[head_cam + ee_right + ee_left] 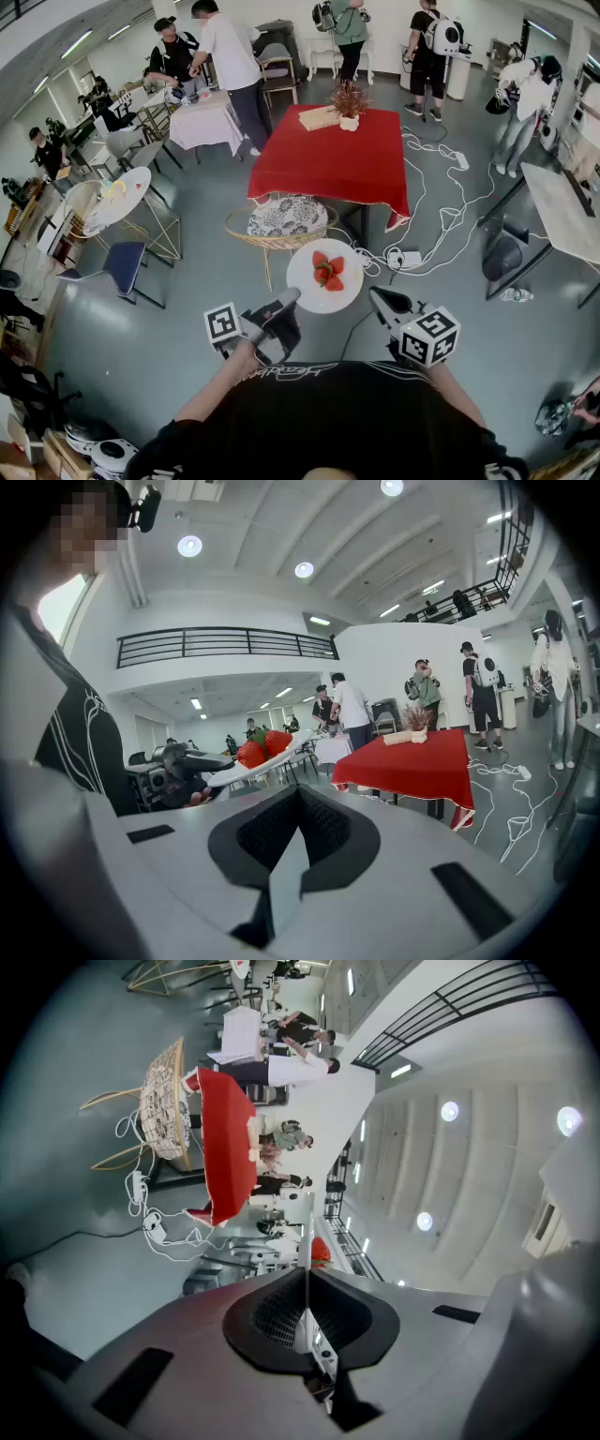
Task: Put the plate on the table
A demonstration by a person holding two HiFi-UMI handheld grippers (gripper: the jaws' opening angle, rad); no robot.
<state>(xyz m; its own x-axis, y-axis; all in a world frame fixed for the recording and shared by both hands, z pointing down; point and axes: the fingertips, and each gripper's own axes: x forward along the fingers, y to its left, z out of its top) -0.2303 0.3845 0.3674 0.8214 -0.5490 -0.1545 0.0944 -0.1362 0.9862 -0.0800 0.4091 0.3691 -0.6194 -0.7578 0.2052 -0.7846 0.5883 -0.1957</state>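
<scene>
Head view: high, steeply downward; left gripper view: rolled sideways; right gripper view: level; all face distant red table.

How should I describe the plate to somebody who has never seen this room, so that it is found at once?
Find the table with the red cloth in the middle of the hall. Nearer the camera, just past the wicker seat with a patterned cushion, the left tool holds a round white plate by its rim. Nothing else nearby carries red strawberries.

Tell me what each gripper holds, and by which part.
The left gripper clamps the white plate by its near rim; the right gripper holds nothing.
</scene>
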